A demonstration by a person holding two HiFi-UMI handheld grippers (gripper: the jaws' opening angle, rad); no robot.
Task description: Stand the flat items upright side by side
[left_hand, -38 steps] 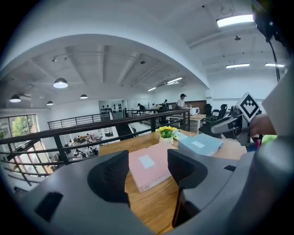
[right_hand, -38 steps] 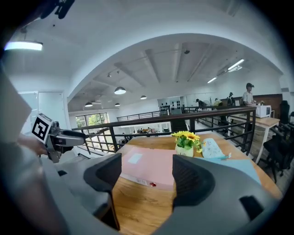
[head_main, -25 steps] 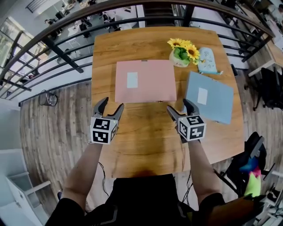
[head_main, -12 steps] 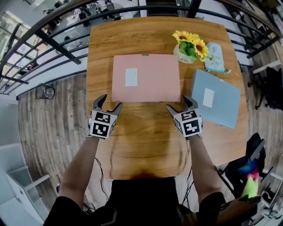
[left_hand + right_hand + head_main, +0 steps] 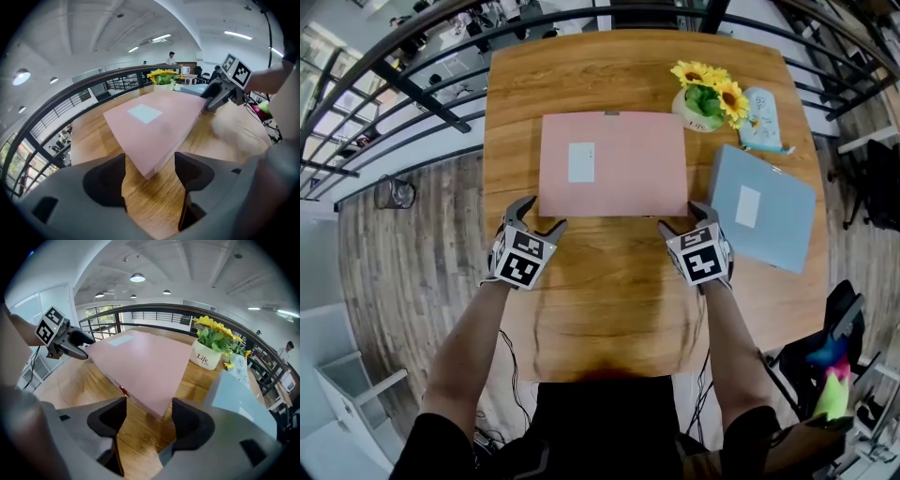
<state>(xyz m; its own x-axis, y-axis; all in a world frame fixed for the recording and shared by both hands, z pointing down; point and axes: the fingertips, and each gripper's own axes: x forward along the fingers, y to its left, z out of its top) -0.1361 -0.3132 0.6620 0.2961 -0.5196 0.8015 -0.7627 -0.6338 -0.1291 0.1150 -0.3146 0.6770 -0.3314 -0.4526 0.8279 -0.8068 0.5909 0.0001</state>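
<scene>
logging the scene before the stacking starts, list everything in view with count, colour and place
table: 1, brown wood, under everything
pink folder: 1, pink with a white label, flat at the table's centre
blue folder: 1, grey-blue with a white label, flat at the right edge
flower pot: 1, white with yellow sunflowers, far right
small item: 1, pale blue, right of the pot; cannot tell what it is
railing: 1, dark, past the table's far and left sides
left gripper: 1, grey, at the pink folder's near left corner; jaws just opened wider, corner between the tips, not pinched
right gripper: 1, grey, at the near right corner; jaws just closed slightly, still open, corner not pinched
forearms: 2, bare, behind the grippers
</scene>
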